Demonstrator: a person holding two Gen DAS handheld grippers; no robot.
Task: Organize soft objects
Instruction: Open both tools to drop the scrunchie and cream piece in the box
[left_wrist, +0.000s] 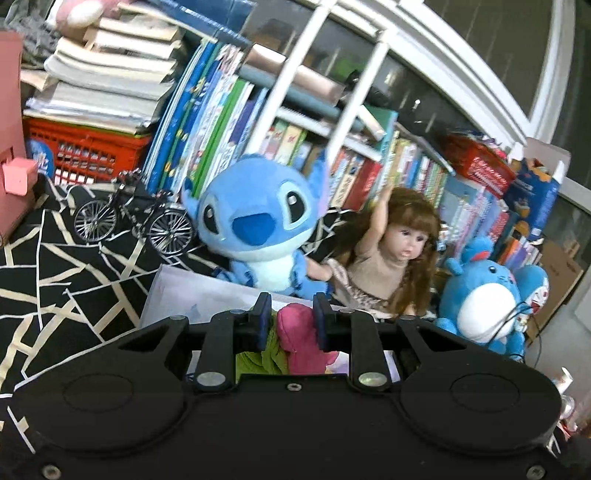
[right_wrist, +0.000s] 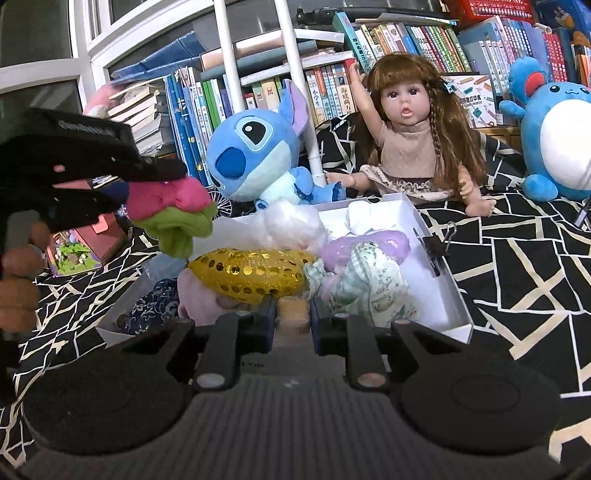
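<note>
Left hand-held gripper (left_wrist: 291, 317): jaws clenched on a soft pink-and-green cloth bundle (left_wrist: 295, 339), held in the air over the left end of the white shallow cardboard box (right_wrist: 436, 258). Right hand-held gripper (right_wrist: 293, 314): jaws clamped on a small tan cork-like block (right_wrist: 293, 314) at the box's near edge. In the box: gold sequined pouch (right_wrist: 255, 273), lilac soft piece (right_wrist: 369, 245), pale green printed cloth (right_wrist: 369, 284), white fluffy wad (right_wrist: 291, 221). Beyond the box, on the black-and-white patterned cloth (right_wrist: 517, 258), sit 1 blue plush alien (right_wrist: 255, 155) and 1 long-haired doll (right_wrist: 410, 147).
</note>
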